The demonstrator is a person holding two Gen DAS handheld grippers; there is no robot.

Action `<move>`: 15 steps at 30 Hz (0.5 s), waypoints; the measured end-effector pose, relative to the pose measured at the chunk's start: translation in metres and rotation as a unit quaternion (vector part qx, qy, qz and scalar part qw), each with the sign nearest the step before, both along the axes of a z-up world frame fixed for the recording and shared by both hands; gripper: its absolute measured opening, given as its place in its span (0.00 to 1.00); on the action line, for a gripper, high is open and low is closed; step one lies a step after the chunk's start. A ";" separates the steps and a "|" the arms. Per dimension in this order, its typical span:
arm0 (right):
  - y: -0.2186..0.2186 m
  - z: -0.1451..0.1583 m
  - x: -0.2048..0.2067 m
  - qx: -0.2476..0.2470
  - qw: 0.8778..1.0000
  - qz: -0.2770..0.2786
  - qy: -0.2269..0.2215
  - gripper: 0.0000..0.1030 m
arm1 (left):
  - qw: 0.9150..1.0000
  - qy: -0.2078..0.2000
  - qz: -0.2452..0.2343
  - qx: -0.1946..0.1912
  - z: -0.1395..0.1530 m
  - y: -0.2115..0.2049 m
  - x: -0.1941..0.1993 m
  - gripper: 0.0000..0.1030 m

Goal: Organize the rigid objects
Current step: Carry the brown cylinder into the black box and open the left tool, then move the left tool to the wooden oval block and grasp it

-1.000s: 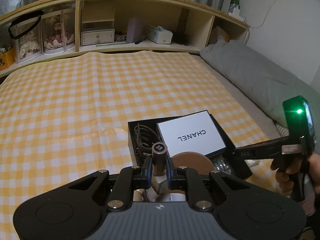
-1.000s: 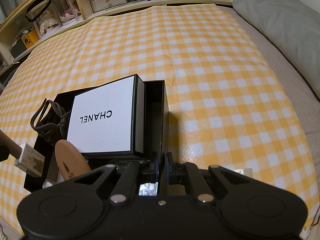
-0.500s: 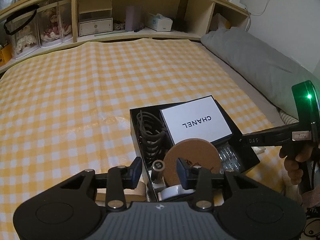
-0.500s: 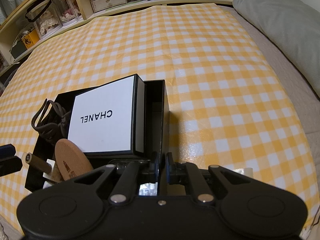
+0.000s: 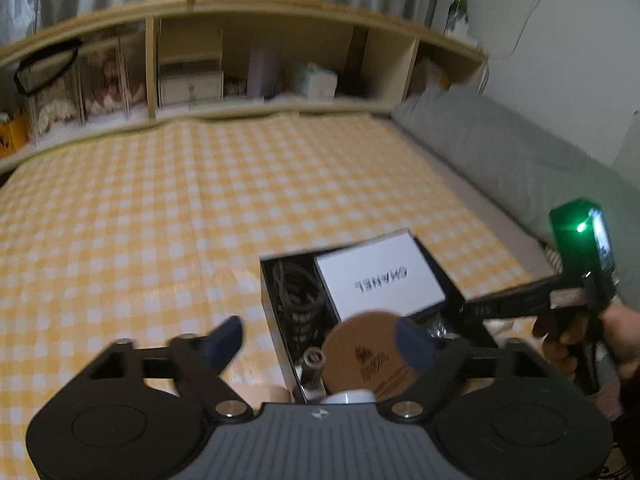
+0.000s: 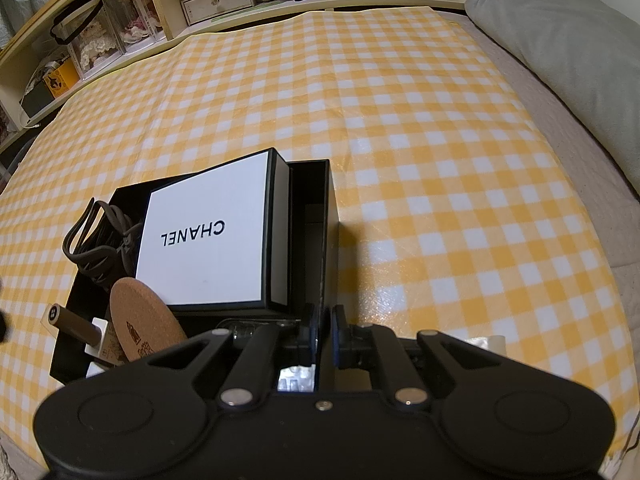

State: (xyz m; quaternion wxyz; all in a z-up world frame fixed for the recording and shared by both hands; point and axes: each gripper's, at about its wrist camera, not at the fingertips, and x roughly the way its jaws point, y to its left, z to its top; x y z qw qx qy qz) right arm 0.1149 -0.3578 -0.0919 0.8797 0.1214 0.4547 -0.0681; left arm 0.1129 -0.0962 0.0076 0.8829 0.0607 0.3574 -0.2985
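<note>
The left gripper [image 5: 320, 338] is spread wide and nothing is held in it. The right gripper [image 6: 323, 330] is pinched tight on the black box's wall [image 6: 327, 240], low in the middle of the frame. A brown tube [image 6: 76, 325], maybe a lipstick, is seen leaning in the box's lower left corner beside the cork disc [image 6: 146, 320].

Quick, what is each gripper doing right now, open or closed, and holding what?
Left gripper: open, holding nothing.
Right gripper: closed on the right wall of the black box.
</note>
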 end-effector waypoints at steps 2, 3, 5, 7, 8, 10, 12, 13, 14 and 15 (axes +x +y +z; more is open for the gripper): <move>0.000 0.000 0.000 0.000 1.000 0.000 0.000 0.08 | 1.000 -0.009 0.004 0.002 0.002 0.006 0.001 0.92; 0.000 0.000 0.000 0.000 1.000 0.000 0.000 0.08 | 1.000 -0.011 0.011 0.006 0.001 0.010 0.003 0.93; 0.000 0.000 0.000 0.000 1.000 0.000 0.000 0.08 | 0.999 -0.010 0.027 0.015 -0.004 0.015 0.006 0.94; -0.002 0.000 0.001 0.003 1.000 -0.002 0.001 0.08 | 0.999 -0.001 0.040 0.033 -0.012 0.019 0.011 0.95; -0.003 0.000 0.002 0.005 1.000 -0.003 0.001 0.08 | 0.998 0.004 0.040 0.044 -0.017 0.019 0.014 0.95; -0.005 0.000 0.002 0.006 1.000 -0.004 0.001 0.08 | 0.997 0.015 0.039 0.068 -0.028 0.020 0.017 0.96; -0.006 0.000 0.002 0.008 1.000 -0.005 0.001 0.08 | 0.995 0.025 0.041 0.089 -0.038 0.020 0.020 0.97; -0.006 -0.001 0.003 0.008 1.000 -0.005 0.001 0.08 | 0.994 0.030 0.040 0.102 -0.044 0.020 0.021 0.97; -0.006 -0.001 0.002 0.009 1.000 -0.005 0.001 0.08 | 0.992 0.033 0.040 0.112 -0.048 0.021 0.021 0.97; -0.007 -0.001 0.003 0.010 1.000 -0.005 0.001 0.08 | 0.991 0.037 0.039 0.123 -0.054 0.021 0.022 0.97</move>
